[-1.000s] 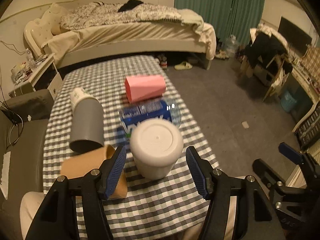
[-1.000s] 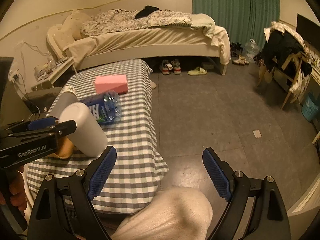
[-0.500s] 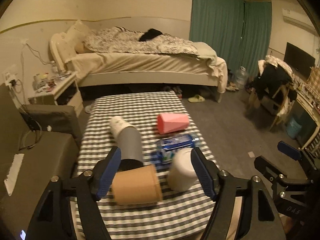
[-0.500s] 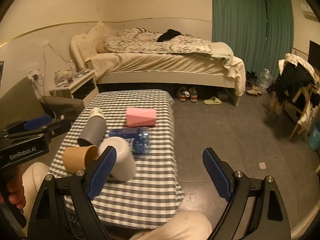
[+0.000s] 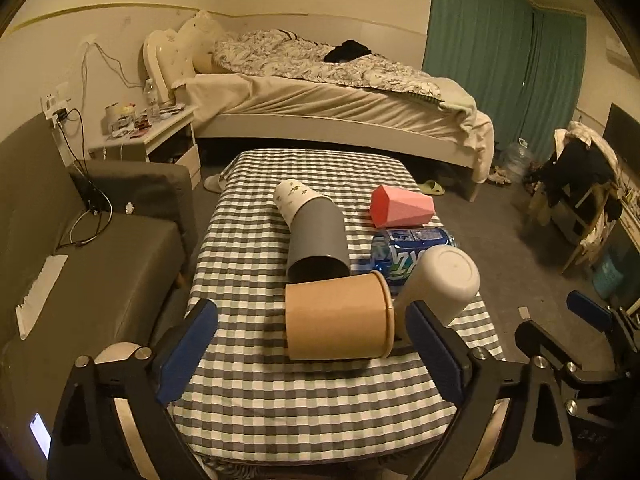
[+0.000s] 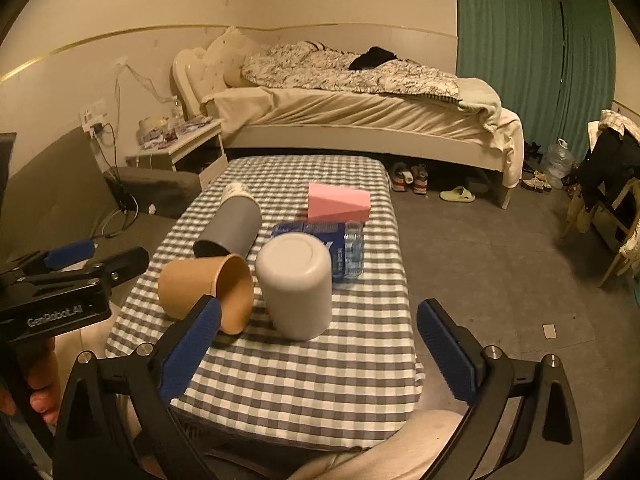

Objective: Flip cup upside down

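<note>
A white cup [image 6: 296,284] stands upside down, base up, on the checkered table [image 6: 320,376]; it also shows in the left wrist view [image 5: 440,280]. A tan paper cup [image 5: 336,320] lies on its side just left of it, also visible in the right wrist view [image 6: 208,292]. My left gripper [image 5: 312,348] is open and empty, above the table's near edge. My right gripper [image 6: 320,344] is open and empty, pulled back from the white cup.
A grey tumbler [image 5: 316,236] lies on its side behind the tan cup. A blue-labelled water bottle [image 5: 408,252] and a pink block [image 5: 400,206] lie further back. A grey sofa [image 5: 80,264] is at the left, a bed [image 5: 320,96] behind.
Both grippers have drawn back and up from the table. The left gripper, earlier straddling the white cup, is now clear of it. The cup stays base up.
</note>
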`<action>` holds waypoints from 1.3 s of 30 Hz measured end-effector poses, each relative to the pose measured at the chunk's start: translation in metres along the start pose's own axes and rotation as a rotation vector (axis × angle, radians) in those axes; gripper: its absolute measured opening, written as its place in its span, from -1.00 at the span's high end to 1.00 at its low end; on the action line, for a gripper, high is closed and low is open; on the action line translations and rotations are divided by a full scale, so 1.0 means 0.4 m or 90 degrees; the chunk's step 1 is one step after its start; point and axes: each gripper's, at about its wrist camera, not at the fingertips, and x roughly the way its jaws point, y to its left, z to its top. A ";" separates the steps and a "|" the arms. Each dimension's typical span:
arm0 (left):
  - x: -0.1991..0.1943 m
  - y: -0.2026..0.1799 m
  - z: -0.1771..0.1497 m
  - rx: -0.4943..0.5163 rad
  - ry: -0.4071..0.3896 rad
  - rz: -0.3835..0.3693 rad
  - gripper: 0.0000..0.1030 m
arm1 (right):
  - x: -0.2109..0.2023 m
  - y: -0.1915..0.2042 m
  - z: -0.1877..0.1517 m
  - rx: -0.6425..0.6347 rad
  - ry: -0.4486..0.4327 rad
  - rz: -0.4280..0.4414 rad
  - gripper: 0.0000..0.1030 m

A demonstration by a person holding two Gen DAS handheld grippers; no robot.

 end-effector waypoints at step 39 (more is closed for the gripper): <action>-0.004 0.026 -0.009 -0.022 -0.001 0.016 -1.00 | 0.033 0.020 0.001 -0.010 0.017 -0.027 -0.99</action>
